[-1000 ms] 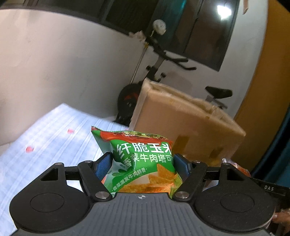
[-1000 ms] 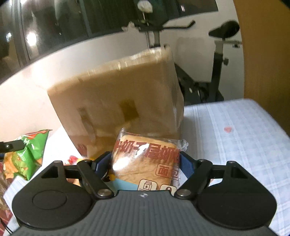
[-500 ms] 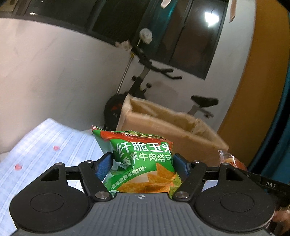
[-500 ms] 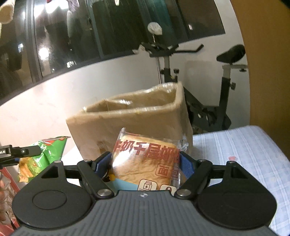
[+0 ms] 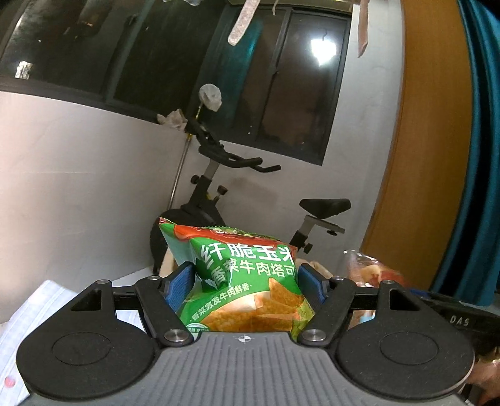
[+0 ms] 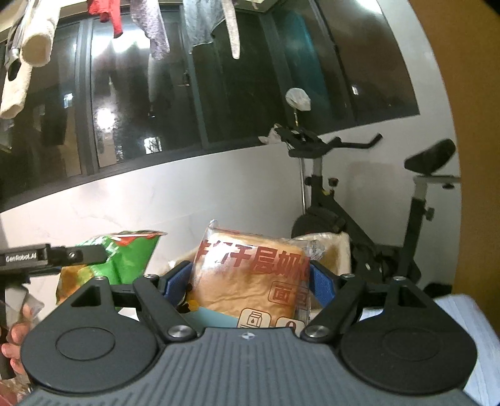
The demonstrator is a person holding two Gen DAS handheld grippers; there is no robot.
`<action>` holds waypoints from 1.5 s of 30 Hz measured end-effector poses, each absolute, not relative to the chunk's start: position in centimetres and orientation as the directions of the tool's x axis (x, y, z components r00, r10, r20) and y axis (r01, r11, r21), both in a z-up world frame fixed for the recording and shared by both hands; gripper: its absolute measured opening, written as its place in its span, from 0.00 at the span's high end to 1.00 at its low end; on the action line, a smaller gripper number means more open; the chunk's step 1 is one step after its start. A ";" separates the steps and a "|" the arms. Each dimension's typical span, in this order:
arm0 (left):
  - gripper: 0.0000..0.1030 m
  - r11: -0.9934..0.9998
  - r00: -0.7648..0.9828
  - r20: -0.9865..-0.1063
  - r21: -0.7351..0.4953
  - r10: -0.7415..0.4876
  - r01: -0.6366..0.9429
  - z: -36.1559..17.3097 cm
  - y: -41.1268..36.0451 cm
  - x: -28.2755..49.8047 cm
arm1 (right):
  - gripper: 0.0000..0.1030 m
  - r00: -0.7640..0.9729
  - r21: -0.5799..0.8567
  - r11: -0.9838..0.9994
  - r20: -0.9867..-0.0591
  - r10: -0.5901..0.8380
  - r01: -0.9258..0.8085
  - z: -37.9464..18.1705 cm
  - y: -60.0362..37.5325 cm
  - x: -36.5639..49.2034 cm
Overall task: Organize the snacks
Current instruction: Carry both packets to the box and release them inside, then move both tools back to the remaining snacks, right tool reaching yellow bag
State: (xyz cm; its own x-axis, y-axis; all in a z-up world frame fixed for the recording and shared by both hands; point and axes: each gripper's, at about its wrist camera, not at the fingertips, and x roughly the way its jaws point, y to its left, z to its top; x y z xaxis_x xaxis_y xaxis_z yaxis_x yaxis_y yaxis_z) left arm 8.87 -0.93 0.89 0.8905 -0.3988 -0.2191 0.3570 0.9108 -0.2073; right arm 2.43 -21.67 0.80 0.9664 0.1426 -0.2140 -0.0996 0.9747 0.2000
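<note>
My left gripper (image 5: pixel 242 282) is shut on a green bag of corn chips (image 5: pixel 237 281), held high in the air. The same bag (image 6: pixel 125 259) and the left gripper show at the left of the right wrist view. My right gripper (image 6: pixel 250 281) is shut on a wrapped bread pack (image 6: pixel 250 274) with red lettering, also raised. That pack (image 5: pixel 368 271) shows at the right of the left wrist view. Only the top rim of the cardboard box (image 6: pixel 331 246) shows behind the bread; it is mostly hidden behind the chips in the left wrist view.
An exercise bike (image 5: pixel 218 193) stands behind the box against the white wall (image 5: pixel 78 187). The striped tablecloth (image 5: pixel 40 299) shows at the lower left, and also at the lower right in the right wrist view (image 6: pixel 468 324). Laundry hangs above the dark windows (image 6: pixel 156 25).
Both grippers have risen with their packs. The box has dropped from filling the middle of both views to a sliver behind the packs, and the table has sunk to the edges.
</note>
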 end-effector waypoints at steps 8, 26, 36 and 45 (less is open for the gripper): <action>0.27 0.932 0.899 -0.258 -0.168 -0.355 0.320 0.3 -3.7 14.6 | 0.22 0.959 0.132 0.990 -0.273 0.076 -0.041 -0.2 -22.0 10.0; 0.14 0.951 0.862 -0.404 -0.082 -0.306 0.299 -0.7 -2.4 16.4 | 0.10 0.921 0.144 0.989 -0.389 0.029 0.030 -2.3 -23.0 12.0; 0.15 0.958 0.873 -0.396 -0.073 -0.284 0.278 2.1 3.4 12.6 | 0.10 0.934 0.174 0.985 -0.354 0.046 0.017 -0.7 -22.3 7.7; 0.15 0.974 0.896 -0.382 -0.099 -0.228 0.206 3.8 8.4 9.5 | 0.10 0.937 0.207 0.978 -0.342 0.076 -0.003 0.1 -22.0 4.6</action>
